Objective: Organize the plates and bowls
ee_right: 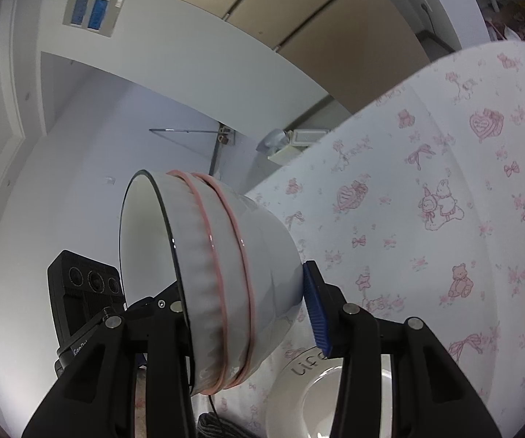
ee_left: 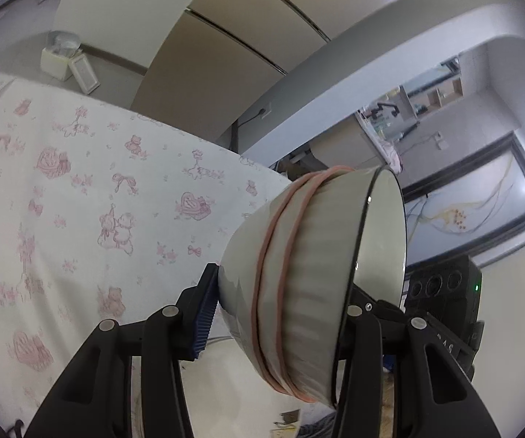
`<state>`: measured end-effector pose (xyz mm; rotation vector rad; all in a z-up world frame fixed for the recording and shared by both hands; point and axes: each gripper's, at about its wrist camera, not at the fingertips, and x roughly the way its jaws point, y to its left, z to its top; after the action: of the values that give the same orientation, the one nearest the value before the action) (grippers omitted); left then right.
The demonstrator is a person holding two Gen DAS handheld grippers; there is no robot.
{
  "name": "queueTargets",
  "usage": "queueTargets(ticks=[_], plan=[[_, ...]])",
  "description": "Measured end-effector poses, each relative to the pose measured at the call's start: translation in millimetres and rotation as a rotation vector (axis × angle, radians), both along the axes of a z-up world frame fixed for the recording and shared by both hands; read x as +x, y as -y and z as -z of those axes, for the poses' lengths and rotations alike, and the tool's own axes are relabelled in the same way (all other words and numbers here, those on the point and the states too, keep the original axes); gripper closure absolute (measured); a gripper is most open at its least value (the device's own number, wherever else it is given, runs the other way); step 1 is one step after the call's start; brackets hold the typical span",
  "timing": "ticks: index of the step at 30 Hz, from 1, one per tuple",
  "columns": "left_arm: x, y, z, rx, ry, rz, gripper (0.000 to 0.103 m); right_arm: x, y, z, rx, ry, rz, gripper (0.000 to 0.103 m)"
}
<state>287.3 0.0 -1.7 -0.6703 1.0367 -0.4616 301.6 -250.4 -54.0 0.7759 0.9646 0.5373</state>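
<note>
Count: one white bowl [ee_left: 313, 277] per wrist view, two pink rubber bands [ee_left: 273, 255] each; one plate [ee_right: 299, 398].

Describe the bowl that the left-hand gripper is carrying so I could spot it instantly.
Above the white tablecloth printed with pink bears and hearts, the left gripper clamps a white ribbed ceramic bowl, tipped on its side. A thin dark rim line and two pink rubber bands around its wall mark it out.
</note>
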Motion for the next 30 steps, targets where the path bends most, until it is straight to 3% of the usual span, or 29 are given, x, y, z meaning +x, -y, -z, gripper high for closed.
queueTargets(ticks=[5, 12, 23, 30], plan=[[-11, 1, -10, 0.026, 0.002, -0.037, 0.054, -4, -3, -3, -0.006, -0.019, -0.006, 0.062], [-24, -3, -27, -0.005, -0.015, -0.036, 0.054, -17, -6, -24, -0.041, -0.035, 0.010, 0.062], [-90, 6, -61, -0.022, 0.038, -0.003, 0.054, -83, 3, -59, -0.051, 0.016, 0.021, 0.062], [-125, 14, -51, -0.025, 0.021, 0.015, 0.054, -121, 9, -52, -0.062, 0.011, 0.016, 0.062]])
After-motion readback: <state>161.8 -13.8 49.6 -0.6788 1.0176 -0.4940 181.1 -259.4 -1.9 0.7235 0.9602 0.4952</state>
